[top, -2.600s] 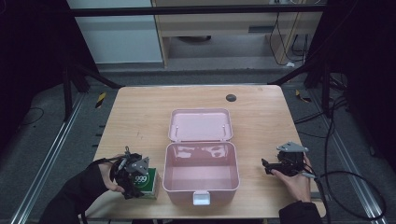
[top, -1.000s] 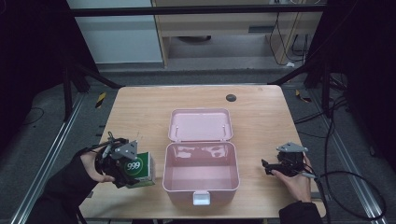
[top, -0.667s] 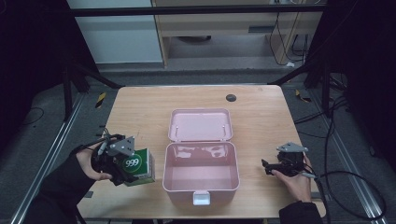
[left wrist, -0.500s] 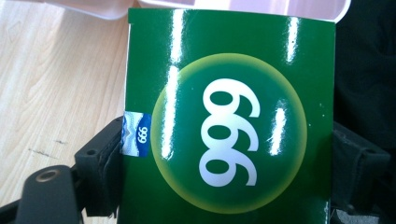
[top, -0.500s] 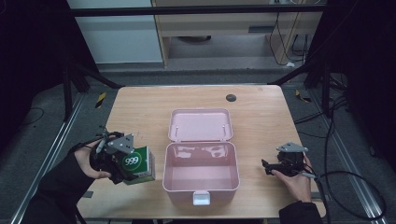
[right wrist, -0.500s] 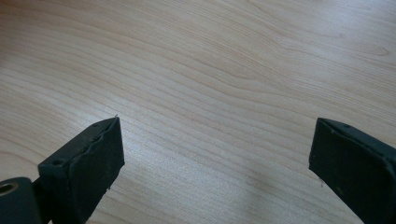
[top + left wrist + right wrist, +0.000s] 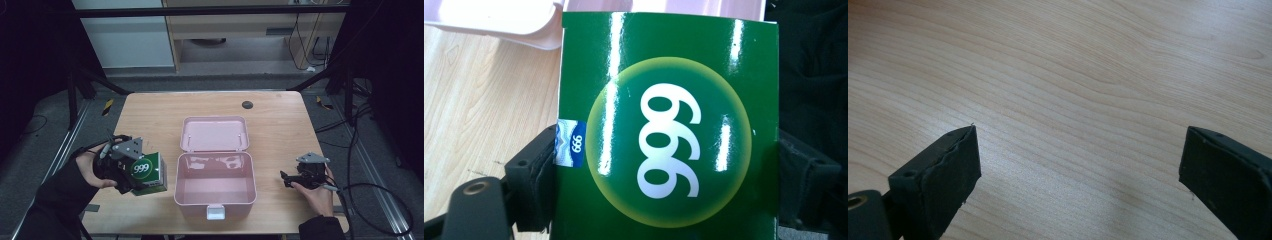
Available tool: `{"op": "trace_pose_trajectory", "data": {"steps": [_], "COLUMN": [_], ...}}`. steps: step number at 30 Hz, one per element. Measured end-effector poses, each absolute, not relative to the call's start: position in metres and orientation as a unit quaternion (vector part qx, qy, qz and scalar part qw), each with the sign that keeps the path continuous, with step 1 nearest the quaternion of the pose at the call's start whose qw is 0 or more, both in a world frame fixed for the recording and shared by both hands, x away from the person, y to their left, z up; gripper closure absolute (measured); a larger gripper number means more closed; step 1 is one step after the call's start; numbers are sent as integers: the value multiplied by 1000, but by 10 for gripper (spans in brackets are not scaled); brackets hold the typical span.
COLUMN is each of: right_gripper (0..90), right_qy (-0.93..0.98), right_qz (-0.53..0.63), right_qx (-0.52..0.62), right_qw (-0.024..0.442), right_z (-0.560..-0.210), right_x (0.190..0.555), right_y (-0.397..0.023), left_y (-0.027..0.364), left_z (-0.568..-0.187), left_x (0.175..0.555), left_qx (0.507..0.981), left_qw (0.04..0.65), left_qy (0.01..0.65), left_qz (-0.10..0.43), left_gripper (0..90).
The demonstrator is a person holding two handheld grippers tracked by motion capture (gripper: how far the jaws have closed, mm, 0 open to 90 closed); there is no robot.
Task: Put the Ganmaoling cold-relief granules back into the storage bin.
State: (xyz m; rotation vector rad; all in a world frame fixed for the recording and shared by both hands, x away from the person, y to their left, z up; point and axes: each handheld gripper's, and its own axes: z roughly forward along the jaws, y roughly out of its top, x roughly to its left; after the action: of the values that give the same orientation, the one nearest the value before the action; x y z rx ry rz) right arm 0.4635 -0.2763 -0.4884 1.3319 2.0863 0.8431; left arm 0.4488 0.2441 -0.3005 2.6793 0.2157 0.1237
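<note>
Wooden table point(image 7: 280, 115) bearing pink case point(image 7: 215, 185) at centre, lid lying open toward far side. Green box point(image 7: 147, 172) marked 999 hanging at near left, just left of case, tilted. Left gripper point(image 7: 125, 170) clenching green box point(image 7: 669, 135), one jaw pressing on each side. Right gripper point(image 7: 290, 179) resting at near right, jaws point(image 7: 1073, 175) standing spread, gripping nothing, bare wood between.

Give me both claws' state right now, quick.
Left claw: shut on the green box, held beside the pink case.
Right claw: open, nothing in it, over the table.
</note>
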Motion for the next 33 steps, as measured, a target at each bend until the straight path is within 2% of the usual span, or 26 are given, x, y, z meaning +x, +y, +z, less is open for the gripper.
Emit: {"op": "trace_pose_trajectory", "data": {"steps": [33], "right_gripper": [33], "right_qy": [770], "right_qz": [309], "right_qx": [492], "right_qw": [263], "right_z": [-489], "right_x": [463], "right_y": [-277], "left_y": [186], "left_z": [-278], "left_x": [460], "left_qx": [970], "left_qw": [237], "left_qy": [32], "left_qz": [49], "left_gripper": [152]}}
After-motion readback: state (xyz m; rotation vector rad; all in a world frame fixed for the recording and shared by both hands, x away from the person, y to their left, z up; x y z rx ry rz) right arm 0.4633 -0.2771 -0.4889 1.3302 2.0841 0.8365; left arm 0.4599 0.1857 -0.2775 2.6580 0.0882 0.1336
